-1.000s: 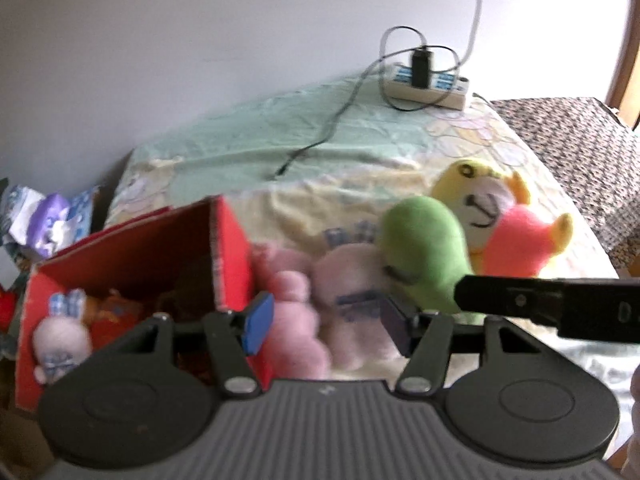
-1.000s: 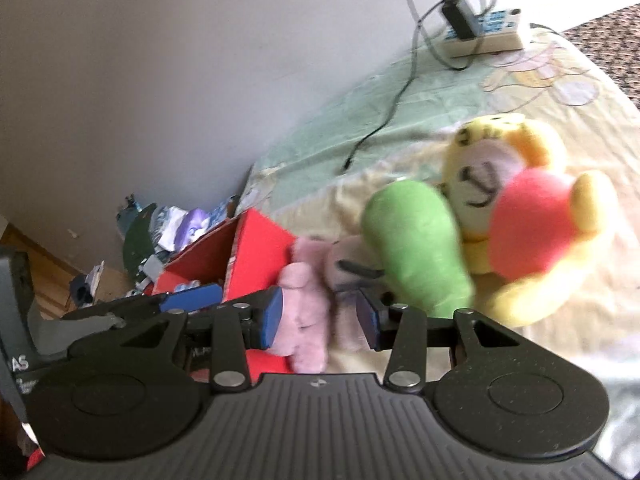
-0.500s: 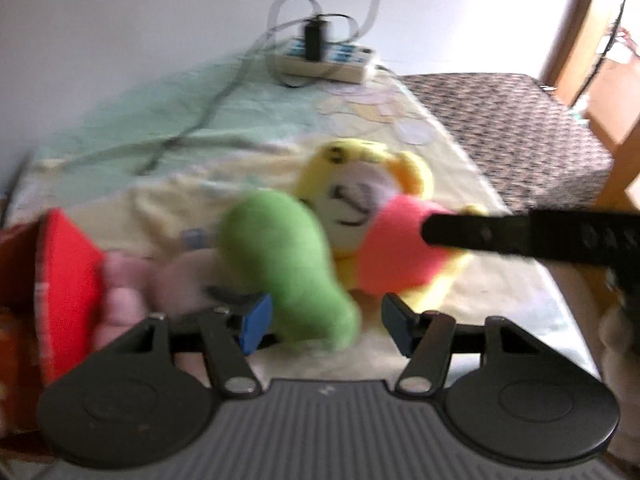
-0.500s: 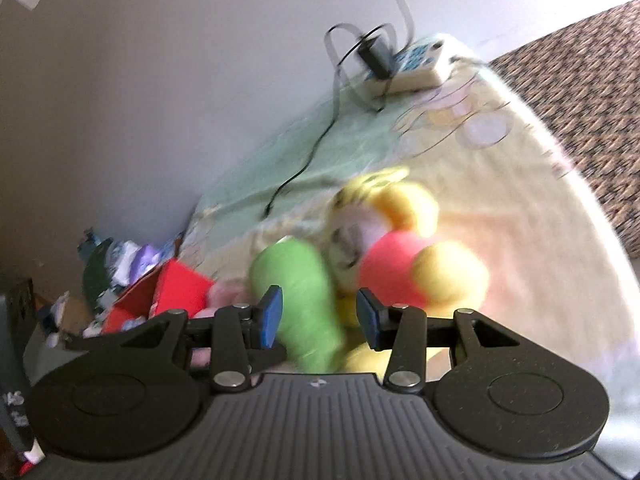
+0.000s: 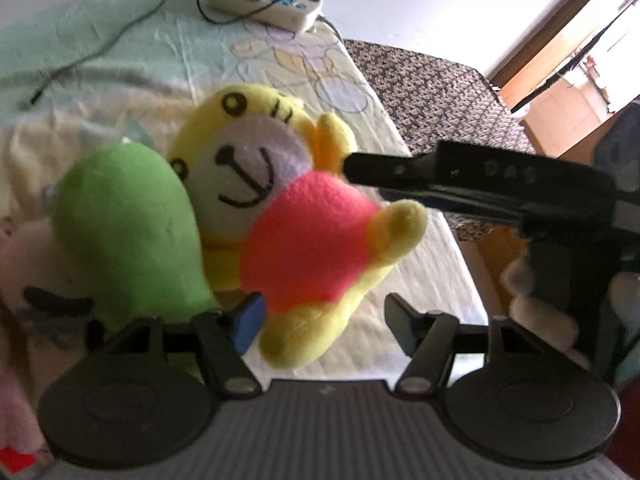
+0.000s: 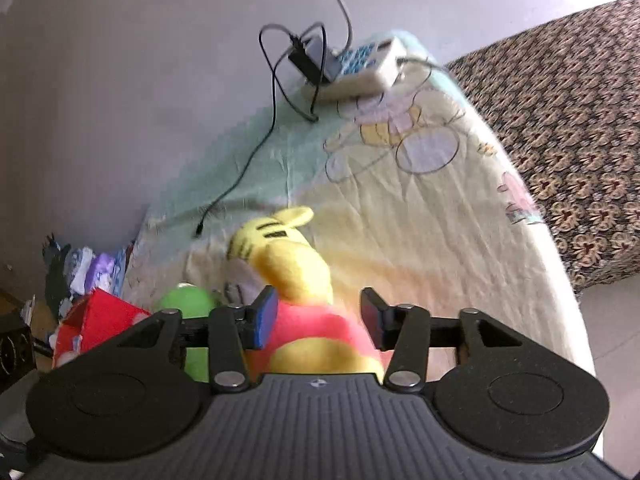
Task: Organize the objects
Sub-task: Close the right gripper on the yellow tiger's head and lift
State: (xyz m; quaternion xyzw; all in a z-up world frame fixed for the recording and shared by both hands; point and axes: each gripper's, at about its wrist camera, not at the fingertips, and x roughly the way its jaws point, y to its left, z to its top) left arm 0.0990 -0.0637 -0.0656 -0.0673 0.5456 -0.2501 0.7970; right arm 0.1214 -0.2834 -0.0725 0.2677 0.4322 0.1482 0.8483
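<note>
While both claws stand open, the step in hand reads as the approach to the yellow toy (image 5: 256, 168), lying on the sheet (image 6: 420, 220) at mid-frame in the left view and low centre in the right view. Right gripper (image 6: 318, 320): jaws apart, straddling the toy's pink body, not yet pressing it; its arm shows at right of the left view. Left gripper (image 5: 322, 320): jaws apart, empty, the toy's foot between them at lower centre. Next move, by judgement: close the right jaws on the soft body, lift, carry to the red box (image 6: 100, 316) at lower left of the right view. Obstacles: green toy (image 5: 128, 232) touching the yellow one on its left side, likely to be dragged along; pink toy (image 5: 20, 264), blurred, at the left edge beyond it. Others: power strip (image 6: 360, 68) with cable (image 6: 256, 148), upper frame, well apart; patterned cover (image 6: 560, 120), right; clutter of packets (image 6: 92, 268), left edge by the wall.
</note>
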